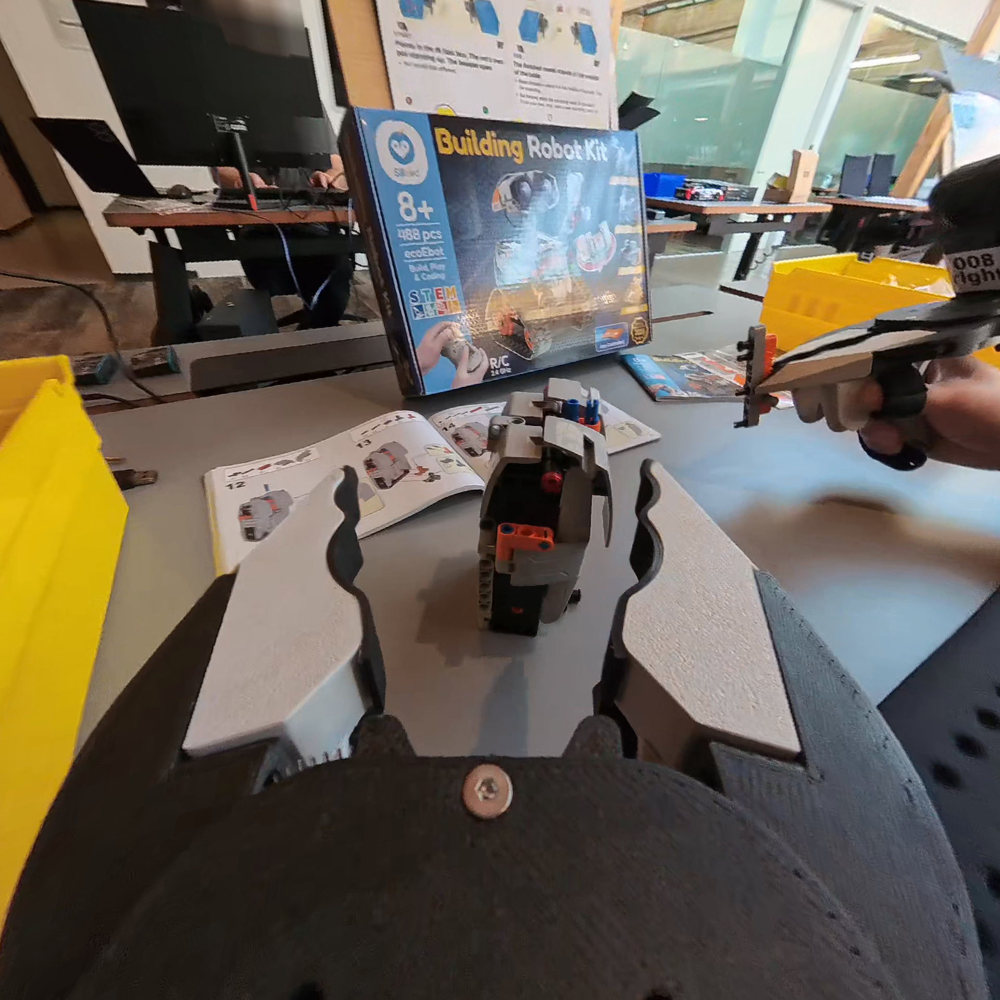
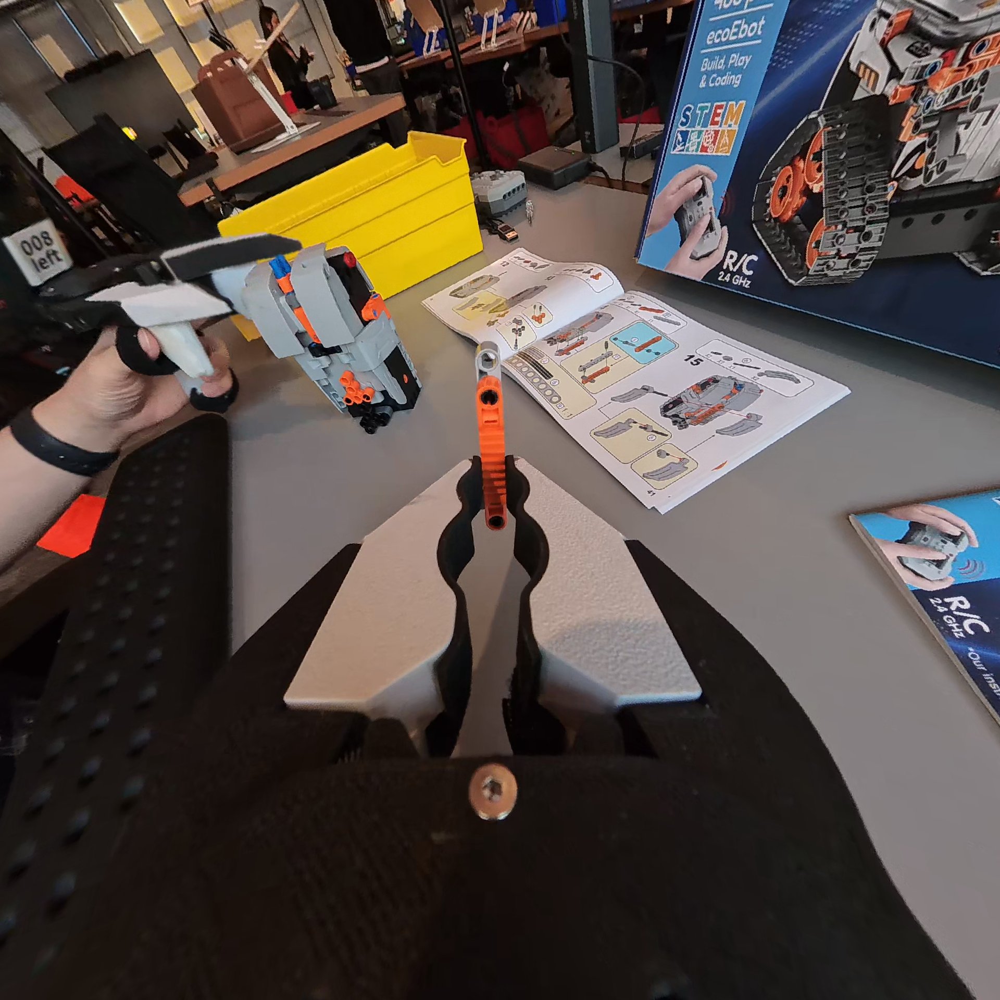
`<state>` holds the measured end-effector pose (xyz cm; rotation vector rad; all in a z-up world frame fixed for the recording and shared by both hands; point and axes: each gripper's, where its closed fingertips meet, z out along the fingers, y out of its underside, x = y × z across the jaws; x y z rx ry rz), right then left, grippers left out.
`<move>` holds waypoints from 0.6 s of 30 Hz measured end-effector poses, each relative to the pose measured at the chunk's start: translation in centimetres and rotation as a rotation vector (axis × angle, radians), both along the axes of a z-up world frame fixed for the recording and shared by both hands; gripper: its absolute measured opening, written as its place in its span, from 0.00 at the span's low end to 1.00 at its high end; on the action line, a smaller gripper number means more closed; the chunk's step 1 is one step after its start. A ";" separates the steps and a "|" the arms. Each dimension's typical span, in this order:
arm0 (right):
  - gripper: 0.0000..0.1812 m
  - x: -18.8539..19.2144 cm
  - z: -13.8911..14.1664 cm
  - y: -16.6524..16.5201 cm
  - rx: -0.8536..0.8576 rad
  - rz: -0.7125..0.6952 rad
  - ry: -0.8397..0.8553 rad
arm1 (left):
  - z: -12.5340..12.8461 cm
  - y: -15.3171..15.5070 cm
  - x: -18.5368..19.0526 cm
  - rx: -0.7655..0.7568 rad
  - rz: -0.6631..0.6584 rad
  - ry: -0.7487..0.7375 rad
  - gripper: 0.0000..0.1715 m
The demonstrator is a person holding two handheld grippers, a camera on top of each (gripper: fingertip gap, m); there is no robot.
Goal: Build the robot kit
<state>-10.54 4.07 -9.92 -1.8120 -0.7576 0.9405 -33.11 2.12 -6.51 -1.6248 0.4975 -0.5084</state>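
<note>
A partly built grey, black and orange brick robot model (image 1: 535, 530) stands upright on the grey table (image 1: 730, 460). My left gripper (image 1: 498, 481) is open, its two fingers wide apart on either side of the model, not touching it. The model (image 2: 330, 330) and left gripper (image 2: 216, 276) also show in the right wrist view. My right gripper (image 2: 493, 471) is shut on an orange beam (image 2: 491, 433) with a grey piece (image 2: 487, 360) at its far end, held in the air above the table. The left wrist view shows the right gripper (image 1: 757, 387) to the model's right.
The kit box (image 1: 519, 243) stands behind an open instruction booklet (image 1: 335, 476). Yellow bins sit at the left (image 1: 48, 541) and back right (image 1: 844, 292). A second booklet (image 2: 941, 584) lies to the right. A black perforated board (image 2: 151, 541) lies near the front edge.
</note>
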 end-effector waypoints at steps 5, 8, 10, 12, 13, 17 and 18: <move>0.04 0.0 0.0 0.0 0.000 0.001 0.001 | -1.7 0.7 2.1 -0.046 -0.086 0.007 0.63; 0.04 0.0 0.1 0.0 0.003 0.003 0.002 | -3.0 0.7 2.5 -0.062 -0.094 0.084 0.60; 0.04 0.0 0.1 -0.1 0.002 0.005 0.001 | -3.5 0.7 2.7 -0.092 -0.104 0.073 0.57; 0.04 -0.1 0.0 -0.1 0.001 0.006 -0.001 | -3.8 0.6 2.8 -0.103 -0.115 0.080 0.51; 0.04 -0.1 0.0 -0.1 0.001 0.007 -0.001 | -3.9 0.5 2.9 -0.107 -0.123 0.091 0.45; 0.04 -0.2 0.0 -0.2 0.003 0.009 -0.007 | -4.1 0.3 3.2 -0.099 -0.132 0.122 0.37; 0.04 -0.2 0.0 -0.2 0.003 0.009 -0.007 | -4.2 0.3 3.2 -0.098 -0.130 0.124 0.37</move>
